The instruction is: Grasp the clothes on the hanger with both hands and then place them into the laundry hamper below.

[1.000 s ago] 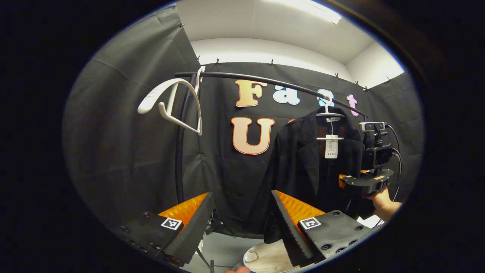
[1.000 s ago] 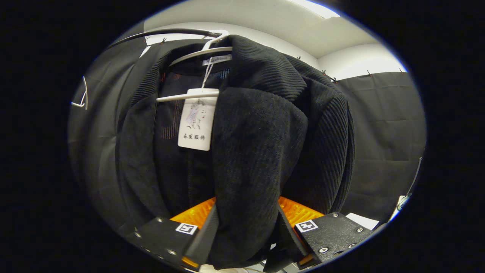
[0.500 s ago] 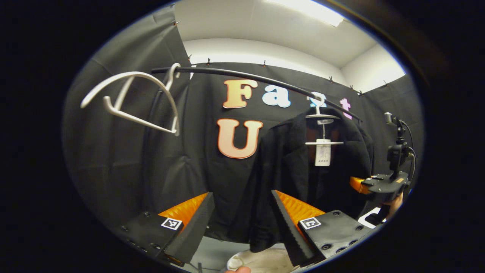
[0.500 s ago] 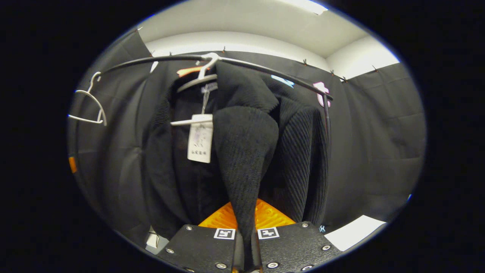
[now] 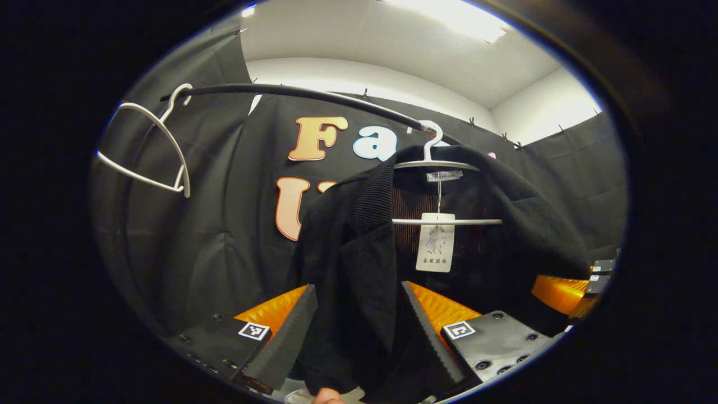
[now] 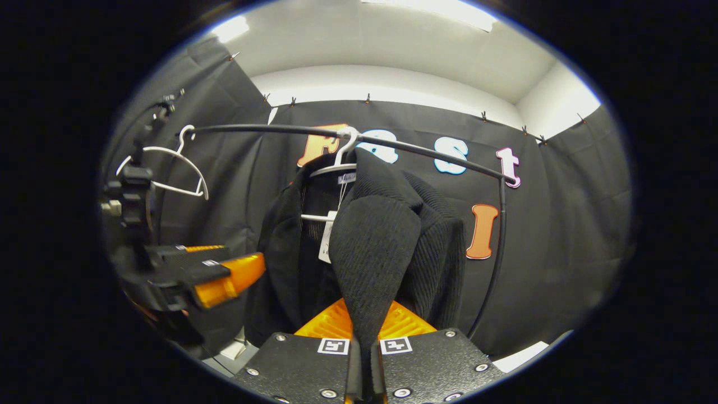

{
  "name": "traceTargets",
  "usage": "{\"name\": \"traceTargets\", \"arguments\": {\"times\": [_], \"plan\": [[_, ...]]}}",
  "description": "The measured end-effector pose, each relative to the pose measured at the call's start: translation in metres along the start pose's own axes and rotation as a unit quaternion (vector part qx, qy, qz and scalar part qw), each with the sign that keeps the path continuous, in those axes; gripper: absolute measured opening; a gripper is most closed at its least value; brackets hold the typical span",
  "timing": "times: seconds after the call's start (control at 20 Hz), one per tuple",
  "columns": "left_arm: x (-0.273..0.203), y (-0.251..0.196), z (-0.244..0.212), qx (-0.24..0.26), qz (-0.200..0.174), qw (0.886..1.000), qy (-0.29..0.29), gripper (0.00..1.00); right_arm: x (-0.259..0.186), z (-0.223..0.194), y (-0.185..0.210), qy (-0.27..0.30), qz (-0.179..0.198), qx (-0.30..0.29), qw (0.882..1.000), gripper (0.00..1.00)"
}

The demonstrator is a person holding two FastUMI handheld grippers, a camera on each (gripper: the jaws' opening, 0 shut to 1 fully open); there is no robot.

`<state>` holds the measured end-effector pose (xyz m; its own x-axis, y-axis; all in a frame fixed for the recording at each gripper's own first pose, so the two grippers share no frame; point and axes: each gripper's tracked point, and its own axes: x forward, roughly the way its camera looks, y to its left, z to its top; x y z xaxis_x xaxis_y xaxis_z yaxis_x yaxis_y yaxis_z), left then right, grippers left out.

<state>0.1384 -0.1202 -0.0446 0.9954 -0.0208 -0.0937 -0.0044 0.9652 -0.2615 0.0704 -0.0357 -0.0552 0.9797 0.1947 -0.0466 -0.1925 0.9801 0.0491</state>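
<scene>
A black jacket (image 5: 505, 224) hangs on a white hanger (image 5: 435, 164) from the black rail (image 5: 314, 95), with a paper tag (image 5: 435, 249) inside the collar. My left gripper (image 5: 356, 336) is open, and the jacket's left front panel hangs loosely between its fingers. In the right gripper view, my right gripper (image 6: 364, 365) is shut on the jacket's (image 6: 280, 264) other front panel, which is stretched taut toward me. The left gripper (image 6: 219, 278) also shows there, to the left of the jacket. The right gripper (image 5: 566, 286) sits at the jacket's far side in the left gripper view.
An empty white hanger (image 5: 146, 146) hangs tilted at the rail's left end, seen also as the empty hanger (image 6: 162, 168) in the right gripper view. The rail (image 6: 426, 150) bends down into a post at the right. Black cloth walls surround the rack.
The left gripper has swung across to the jacket, whose front panel now hangs between its open fingers. The right gripper shut on the other panel and drew back from the rack.
</scene>
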Motion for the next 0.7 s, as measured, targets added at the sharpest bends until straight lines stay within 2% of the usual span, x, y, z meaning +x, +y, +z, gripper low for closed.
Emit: {"name": "traceTargets", "arguments": {"times": [0.1, 0.25, 0.3, 0.4, 0.45, 0.55, 0.65, 0.7], "plan": [[0.015, -0.005, -0.01, -0.012, 0.005, 1.0, 0.005, 0.96, 0.0, 0.003, -0.002, -0.004, 0.005, 0.012, 1.0, 0.06], [0.039, -0.004, -0.029, -0.003, 0.018, 1.0, 0.018, 0.97, 0.002, -0.002, 0.0, 0.006, 0.01, 0.009, 1.0, 0.06], [0.045, -0.006, -0.035, 0.0, 0.019, 1.0, 0.022, 1.0, 0.002, -0.002, -0.001, 0.004, 0.006, 0.011, 1.0, 0.06], [0.051, -0.015, -0.05, 0.008, 0.017, 0.999, 0.035, 0.93, 0.001, -0.005, -0.004, 0.015, -0.008, 0.018, 1.0, 0.06], [0.053, -0.017, -0.057, 0.023, 0.019, 0.999, 0.035, 0.93, 0.0, -0.006, -0.002, 0.017, -0.01, 0.022, 1.0, 0.06], [0.06, 0.0, -0.066, 0.058, 0.067, 0.996, 0.029, 0.95, 0.004, -0.005, -0.002, 0.018, -0.019, 0.028, 0.999, 0.06], [0.065, 0.034, -0.078, 0.095, 0.128, 0.987, 0.032, 1.0, 0.006, -0.009, -0.005, 0.023, -0.028, 0.032, 0.999, 0.06], [0.067, 0.047, -0.086, 0.095, 0.141, 0.985, 0.039, 1.0, 0.006, -0.008, -0.008, 0.022, -0.034, 0.031, 0.999, 0.06]]}}
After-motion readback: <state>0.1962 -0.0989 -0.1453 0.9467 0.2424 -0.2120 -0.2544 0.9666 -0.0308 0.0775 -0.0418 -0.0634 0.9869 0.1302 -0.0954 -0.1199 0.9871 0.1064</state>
